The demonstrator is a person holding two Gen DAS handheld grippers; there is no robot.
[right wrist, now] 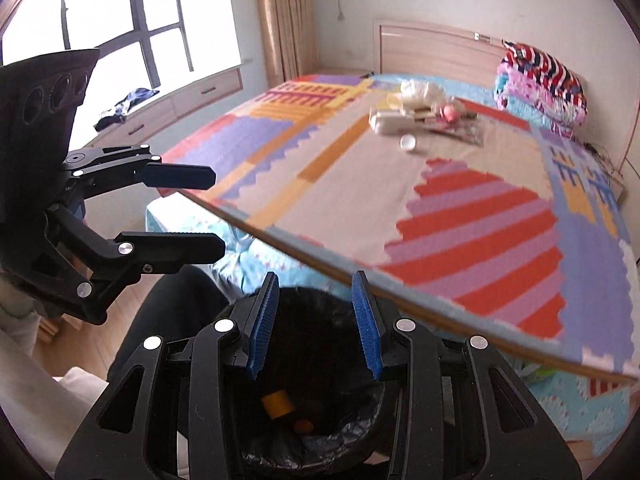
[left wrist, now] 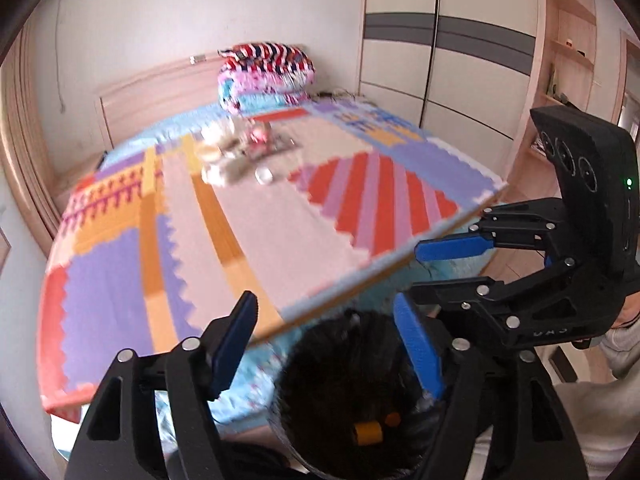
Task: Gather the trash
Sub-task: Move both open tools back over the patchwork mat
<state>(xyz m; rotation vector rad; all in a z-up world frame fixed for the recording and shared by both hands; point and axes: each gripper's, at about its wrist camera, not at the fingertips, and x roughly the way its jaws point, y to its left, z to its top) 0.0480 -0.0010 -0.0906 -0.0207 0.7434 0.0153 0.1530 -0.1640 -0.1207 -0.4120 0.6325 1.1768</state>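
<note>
**Both grippers empty above the bin, litter far across the mat**

The left gripper and right gripper are held open, with nothing between the jaws, over the black-lined bin. A yellow piece and a smaller orange scrap are seen at the bin's bottom. The remaining litter, including a white round cap, is clustered on the patterned mat, ahead and well apart from both grippers. Neither gripper is judged clearly nearer. The white box's long axis runs roughly crosswise to the reach.
</note>
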